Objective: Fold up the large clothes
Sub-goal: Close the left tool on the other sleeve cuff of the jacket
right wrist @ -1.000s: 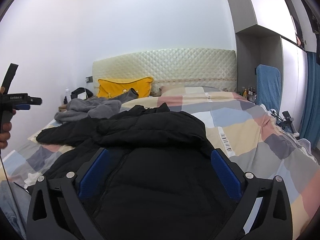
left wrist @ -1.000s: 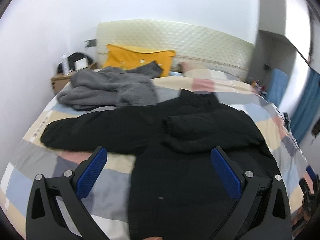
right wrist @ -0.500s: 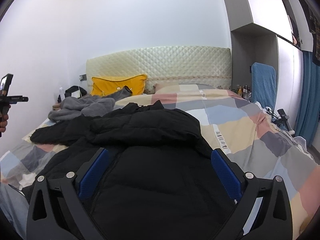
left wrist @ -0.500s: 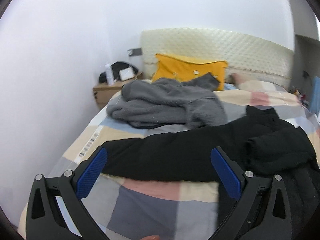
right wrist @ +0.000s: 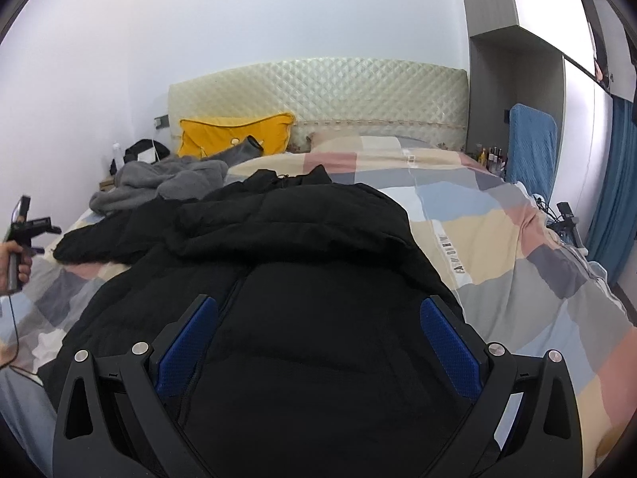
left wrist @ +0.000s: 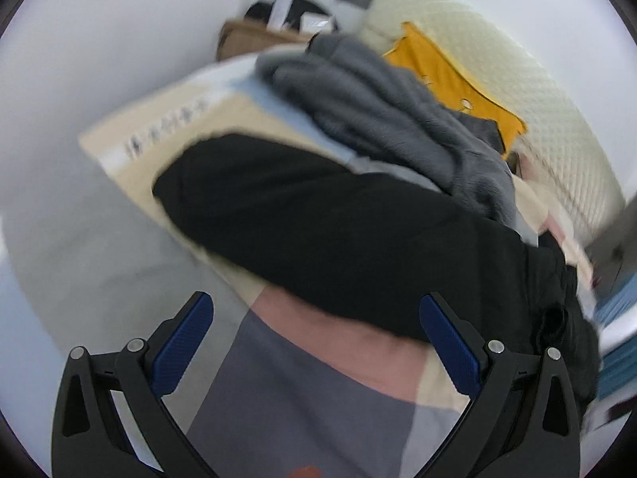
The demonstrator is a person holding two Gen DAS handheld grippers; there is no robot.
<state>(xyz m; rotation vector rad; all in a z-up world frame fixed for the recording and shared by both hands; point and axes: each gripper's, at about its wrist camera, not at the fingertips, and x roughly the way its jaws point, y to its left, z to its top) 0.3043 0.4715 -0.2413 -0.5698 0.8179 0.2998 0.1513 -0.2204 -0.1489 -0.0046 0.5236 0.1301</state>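
- Left wrist view, tilted and blurred: the left hand-held gripper (left wrist: 316, 344) hangs with jaws apart and empty above the bed (left wrist: 302, 406). The black jacket (left wrist: 358, 239) has one sleeve stretched toward the bed's left edge, beside a grey garment (left wrist: 398, 119). Sleeve-folding looks next, so it needs to drop onto the cuff.
- Right wrist view: the right hand-held gripper (right wrist: 318, 348) is spread wide and empty over the jacket's body, its other sleeve already across the chest.

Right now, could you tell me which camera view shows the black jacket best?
The right wrist view: the black jacket appears sharp, body and collar visible. The left wrist view shows only one blurred, outstretched sleeve.
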